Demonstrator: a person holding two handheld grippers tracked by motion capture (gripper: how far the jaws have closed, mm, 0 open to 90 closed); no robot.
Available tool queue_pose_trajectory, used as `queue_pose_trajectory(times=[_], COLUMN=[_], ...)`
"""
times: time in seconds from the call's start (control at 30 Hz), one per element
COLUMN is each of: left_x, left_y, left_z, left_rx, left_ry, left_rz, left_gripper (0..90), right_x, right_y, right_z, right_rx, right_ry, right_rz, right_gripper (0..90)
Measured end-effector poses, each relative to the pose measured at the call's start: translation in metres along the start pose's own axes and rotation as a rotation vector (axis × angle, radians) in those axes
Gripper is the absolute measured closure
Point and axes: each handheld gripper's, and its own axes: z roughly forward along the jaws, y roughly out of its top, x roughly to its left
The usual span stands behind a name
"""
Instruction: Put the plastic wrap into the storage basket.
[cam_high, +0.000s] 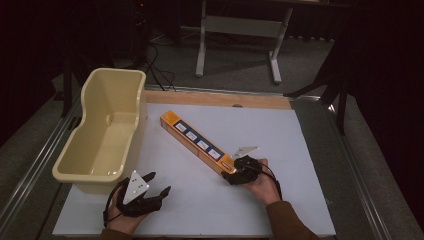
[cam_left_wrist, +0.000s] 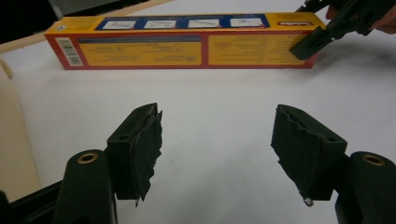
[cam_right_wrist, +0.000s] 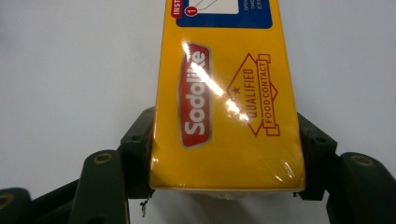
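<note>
On the white worktop (cam_high: 280, 150), a long yellow box (cam_high: 196, 141) is laid slantwise, its 5 o'clock end clamped between the right gripper (cam_high: 235, 172) fingers (cam_right_wrist: 135, 149). At 7 o'clock, the left gripper (cam_high: 156, 185) is held with fingers (cam_left_wrist: 140, 144) spread wide, nothing between them, just beside a cream tub (cam_high: 107, 130).

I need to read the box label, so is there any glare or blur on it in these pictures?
Right gripper view: white glare streaks cross the wrapped yellow box over its logo and stamp, both still readable. Left gripper view: the box is evenly lit, but its small print is too soft to read. High view: dim surroundings, the box small, its label unreadable.
</note>
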Motion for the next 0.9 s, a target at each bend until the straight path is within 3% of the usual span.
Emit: queue_pose_trajectory(times=[0.2,0.5,0.57,0.87,0.9], left_x=[0.0,0.0,0.0,-0.001,-0.001], left_y=[0.0,-0.001,-0.001,-0.001,-0.001], left_z=[0.0,0.001,0.001,0.002,0.002], left_rx=[0.002,0.007,0.005,0.002,0.003], left_ry=[0.0,0.007,0.007,0.009,0.009], left_rz=[-0.001,0.0,-0.001,-0.004,-0.002], left_gripper=[32.6,32.6,32.6,32.6,32.6], right_x=[-0.004,-0.013,-0.013,-0.017,-0.019], right_y=[-0.016,-0.063,-0.066,-0.115,-0.127], right_z=[-0.015,-0.053,-0.056,-0.098,-0.109], right_rx=[0.012,0.02,0.02,0.038,0.047], right_ry=[-0.006,-0.012,-0.012,-0.024,-0.026], right_rz=[0.001,0.008,0.004,0.026,0.034], right_gripper=[37.9,37.9,37.9,37.9,37.9])
